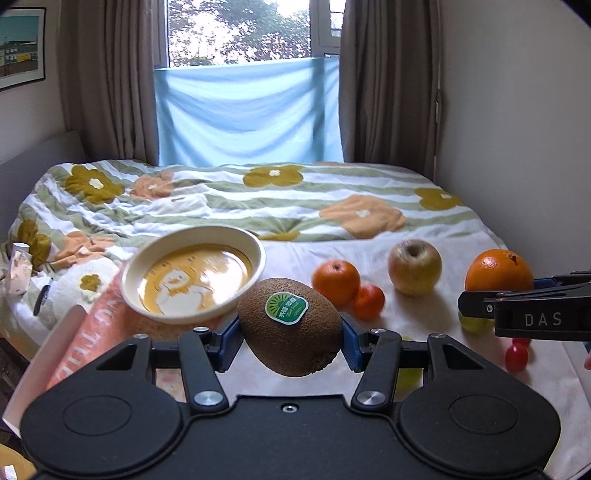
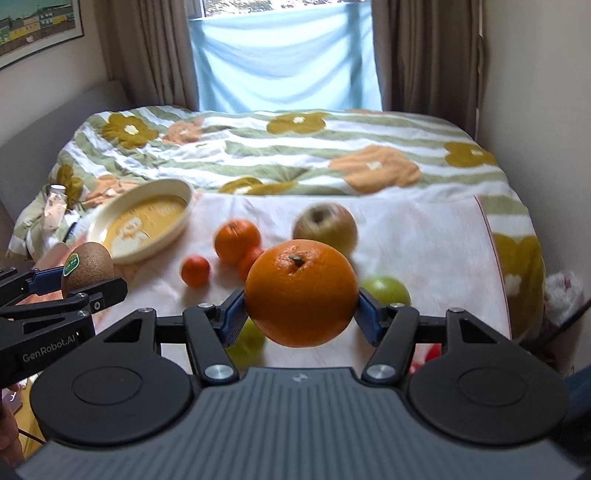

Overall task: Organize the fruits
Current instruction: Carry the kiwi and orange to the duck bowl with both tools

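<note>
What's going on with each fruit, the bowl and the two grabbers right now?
kiwi: clamped in the left gripper, off the bed
big orange: clamped in the right gripper, lifted
bowl: empty, tilted on a book
apple: upright on the cloth
mid-size orange: on the cloth, touching a smaller one

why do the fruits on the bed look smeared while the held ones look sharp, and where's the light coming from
Left wrist view: the kiwi in the left gripper is crisp, while the bowl and small tangerines behind smear slightly. Right wrist view: the orange in the right gripper is sharp, but the apple blurs. Both views: daylight comes from the window, overexposed, and fisheye bends the walls.
</note>
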Action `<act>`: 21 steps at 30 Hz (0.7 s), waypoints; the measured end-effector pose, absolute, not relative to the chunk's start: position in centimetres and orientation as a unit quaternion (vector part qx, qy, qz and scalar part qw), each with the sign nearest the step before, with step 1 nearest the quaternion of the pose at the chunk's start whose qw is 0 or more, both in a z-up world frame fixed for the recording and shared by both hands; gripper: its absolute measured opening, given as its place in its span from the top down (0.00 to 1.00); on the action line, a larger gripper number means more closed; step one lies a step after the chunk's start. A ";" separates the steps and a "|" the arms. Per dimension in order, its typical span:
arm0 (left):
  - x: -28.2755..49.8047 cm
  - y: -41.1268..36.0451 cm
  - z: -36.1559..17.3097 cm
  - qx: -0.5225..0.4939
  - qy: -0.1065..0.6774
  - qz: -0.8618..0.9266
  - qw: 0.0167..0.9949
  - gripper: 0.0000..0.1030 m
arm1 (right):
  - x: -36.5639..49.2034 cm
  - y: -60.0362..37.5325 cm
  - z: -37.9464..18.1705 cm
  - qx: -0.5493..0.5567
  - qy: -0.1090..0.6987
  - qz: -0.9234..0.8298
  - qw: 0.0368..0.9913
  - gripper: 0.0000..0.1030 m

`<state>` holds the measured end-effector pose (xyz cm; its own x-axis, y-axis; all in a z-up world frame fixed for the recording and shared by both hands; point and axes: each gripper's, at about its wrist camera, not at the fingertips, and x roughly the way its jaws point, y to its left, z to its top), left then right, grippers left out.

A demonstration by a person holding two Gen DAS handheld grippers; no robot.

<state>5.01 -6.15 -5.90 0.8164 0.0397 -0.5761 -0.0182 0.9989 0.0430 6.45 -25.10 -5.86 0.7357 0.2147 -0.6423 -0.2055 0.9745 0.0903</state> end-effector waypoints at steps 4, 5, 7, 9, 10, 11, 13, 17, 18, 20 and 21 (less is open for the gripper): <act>5.8 -4.1 -4.2 0.020 0.290 0.033 0.956 0.43 | 7.6 -23.0 -4.1 0.002 0.337 0.123 0.934 0.26; 6.1 -3.4 -3.8 0.021 0.287 0.038 0.957 0.43 | 7.9 -22.4 -3.7 0.004 0.334 0.126 0.934 0.26; 6.8 -2.2 -3.2 0.023 0.283 0.041 0.958 0.43 | 8.7 -20.8 -2.8 0.008 0.330 0.131 0.935 0.26; 7.7 -0.7 -2.8 0.024 0.282 0.041 0.958 0.43 | 9.5 -19.1 -2.0 0.009 0.326 0.133 0.936 0.26; 8.2 0.1 -2.6 0.027 0.282 0.040 0.958 0.43 | 9.8 -18.3 -1.8 0.009 0.325 0.135 0.936 0.26; 8.6 0.8 -2.5 0.030 0.281 0.040 0.958 0.43 | 10.3 -17.4 -1.6 0.008 0.324 0.135 0.936 0.26; 9.8 2.4 -2.5 0.036 0.281 0.037 0.958 0.43 | 11.3 -15.4 -1.5 0.009 0.323 0.136 0.936 0.26; 12.2 5.2 -3.0 0.053 0.285 0.025 0.957 0.43 | 13.8 -11.9 -1.9 0.024 0.329 0.139 0.934 0.26; 12.9 5.8 -3.2 0.057 0.285 0.021 0.957 0.43 | 14.4 -11.1 -2.2 0.026 0.329 0.139 0.934 0.26; 14.2 6.9 -3.8 0.068 0.288 0.013 0.955 0.43 | 15.7 -9.6 -2.8 0.029 0.329 0.135 0.934 0.26; 14.8 7.5 -4.0 0.074 0.289 0.006 0.954 0.43 | 16.5 -8.9 -3.1 0.031 0.329 0.134 0.934 0.26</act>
